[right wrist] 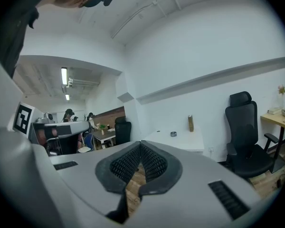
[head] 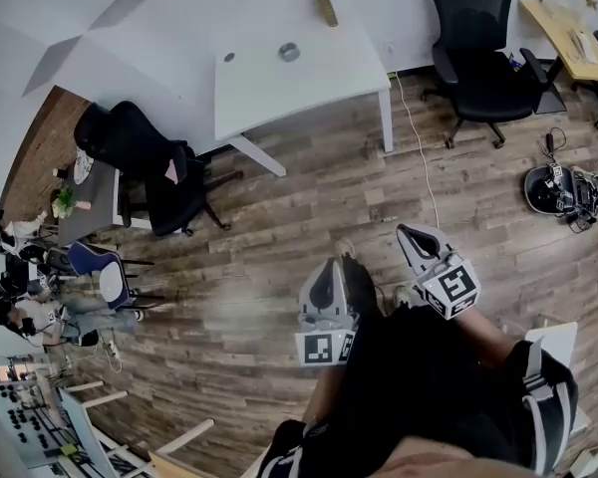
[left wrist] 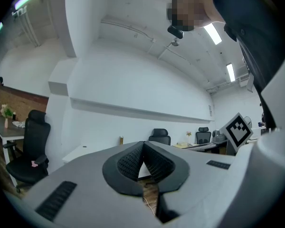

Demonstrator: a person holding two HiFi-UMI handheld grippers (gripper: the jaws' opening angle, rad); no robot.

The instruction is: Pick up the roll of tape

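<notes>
The roll of tape (head: 289,52) is a small grey ring lying on the white table (head: 269,88) at the far side of the room; the right gripper view shows the tape (right wrist: 173,134) far ahead on that table (right wrist: 190,144). Both grippers hang over the wooden floor, well short of the table. My left gripper (head: 332,264) is shut with nothing between its pads, and its own view (left wrist: 143,145) shows the table (left wrist: 80,152) only at the left. My right gripper (head: 408,230) is also shut and empty (right wrist: 141,144).
A tall yellowish box (head: 325,1) stands at the table's back edge. Black office chairs stand left (head: 154,167) and right (head: 483,58) of the table. A white cable (head: 419,157) runs across the floor. People sit at desks at far left (head: 25,307).
</notes>
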